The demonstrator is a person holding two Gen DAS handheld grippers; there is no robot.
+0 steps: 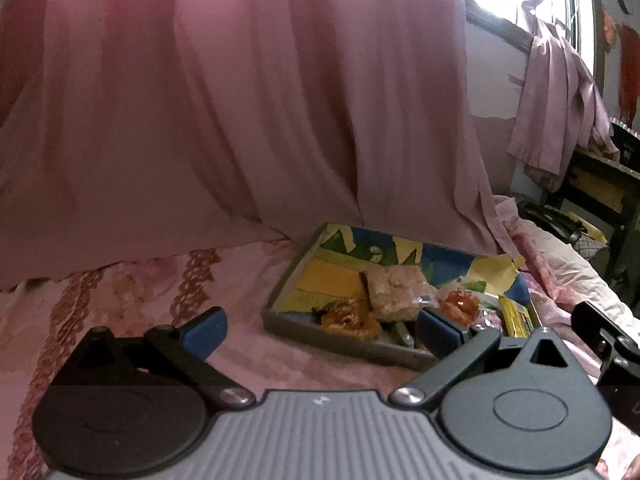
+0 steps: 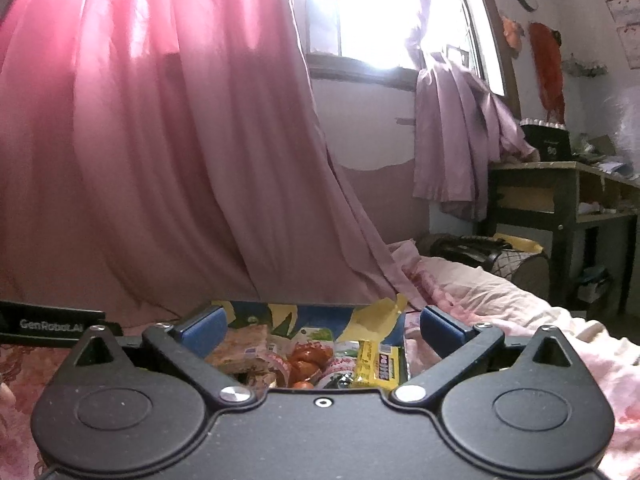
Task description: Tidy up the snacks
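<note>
Left gripper [image 1: 320, 330] jaws spread wide, empty. Right gripper [image 2: 320, 326] likewise agape, nothing between pads. Tray [image 1: 280, 322] on pink bedspread [image 1: 132, 292], lower centre-right of left view, holding snack packets [image 2: 376, 362].

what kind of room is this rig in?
Most likely a bedroom at home. The snack tray sits on a pink patterned bedspread, a long pink curtain hangs by a bright window, and a cluttered wooden desk stands by the wall.
</note>
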